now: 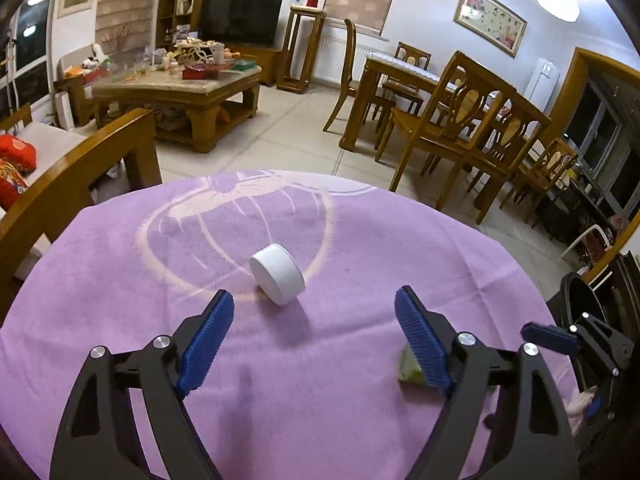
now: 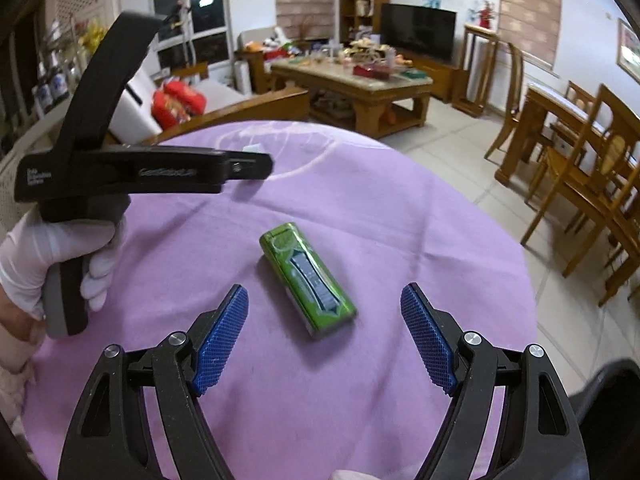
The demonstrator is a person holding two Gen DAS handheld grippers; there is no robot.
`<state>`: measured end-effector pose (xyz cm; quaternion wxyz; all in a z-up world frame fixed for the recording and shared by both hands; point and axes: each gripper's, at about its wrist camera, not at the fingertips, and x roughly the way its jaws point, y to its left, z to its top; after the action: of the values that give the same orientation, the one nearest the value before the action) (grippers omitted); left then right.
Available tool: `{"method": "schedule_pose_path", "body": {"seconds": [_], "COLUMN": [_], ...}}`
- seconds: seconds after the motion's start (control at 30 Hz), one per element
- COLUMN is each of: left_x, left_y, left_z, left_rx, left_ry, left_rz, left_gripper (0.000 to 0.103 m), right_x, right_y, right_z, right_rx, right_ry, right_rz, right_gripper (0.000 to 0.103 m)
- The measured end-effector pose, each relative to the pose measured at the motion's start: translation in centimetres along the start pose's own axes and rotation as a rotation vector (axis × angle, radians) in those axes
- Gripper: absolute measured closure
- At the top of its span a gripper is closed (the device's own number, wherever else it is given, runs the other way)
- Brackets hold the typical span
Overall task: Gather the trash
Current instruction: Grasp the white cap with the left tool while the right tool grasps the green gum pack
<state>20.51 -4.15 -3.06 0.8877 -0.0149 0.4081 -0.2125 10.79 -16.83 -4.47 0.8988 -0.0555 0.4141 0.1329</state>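
Through the left wrist camera I look down onto a round table under a purple cloth with a pale printed pattern (image 1: 360,240). My left gripper (image 1: 314,300) has its blue ribbed pads spread wide, and nothing sits between them. A short white plastic cylinder, like a cap or small pot (image 1: 277,273), lies tipped on its side on the cloth at about twelve o'clock from the pads, just beyond their tips and touching neither. At four o'clock, a small green packet (image 1: 409,368) shows partly behind the right-side pad; I cannot tell whether it touches the pad. At the far right edge, around three to four o'clock, part of my right gripper (image 1: 560,338) comes into view.

Through the right wrist camera I see the same purple cloth. My right gripper (image 2: 324,300) also stands with its blue pads wide apart and empty. The green packet, a flat glossy green rectangular pack with a grey-blue strip on its face, lies flat on the cloth at twelve o'clock, its near end reaching in between the pad tips without touching either. At nine to ten o'clock the left gripper's black body is held by a white-gloved hand (image 2: 60,256). Beyond the table stands a wooden coffee table (image 2: 360,80) at twelve o'clock.
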Motion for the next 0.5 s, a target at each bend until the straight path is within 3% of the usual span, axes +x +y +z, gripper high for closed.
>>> {"method": "schedule_pose_path", "body": {"seconds": [0.07,0.33,0.43,0.5], "left_x": [0.7,2.0,2.7,2.6], "left_y": [0.4,1.5,1.5,1.9], "left_z": [0.3,0.6,0.5,0.6], "left_rx": [-0.008,-0.016,-0.012,-0.022], "left_ry": [0.004,0.035,0.044,0.042], "left_rz": [0.008,-0.001,0.012,0.012], "left_gripper": [0.022,0.045,0.053,0.066], "right_x": [1.0,3.4,3.8,4.1], "right_y": [0.4,0.7,0.2,-0.2], "right_z": [0.3,0.9,1.1,0.9], "right_rx": [-0.002,0.038,0.049,0.051], "right_ry": [0.014,0.054,0.075,0.091], "right_rz": [-0.001,0.037,0.043,0.033], "right_gripper": [0.025,0.025,0.037,0.046]}}
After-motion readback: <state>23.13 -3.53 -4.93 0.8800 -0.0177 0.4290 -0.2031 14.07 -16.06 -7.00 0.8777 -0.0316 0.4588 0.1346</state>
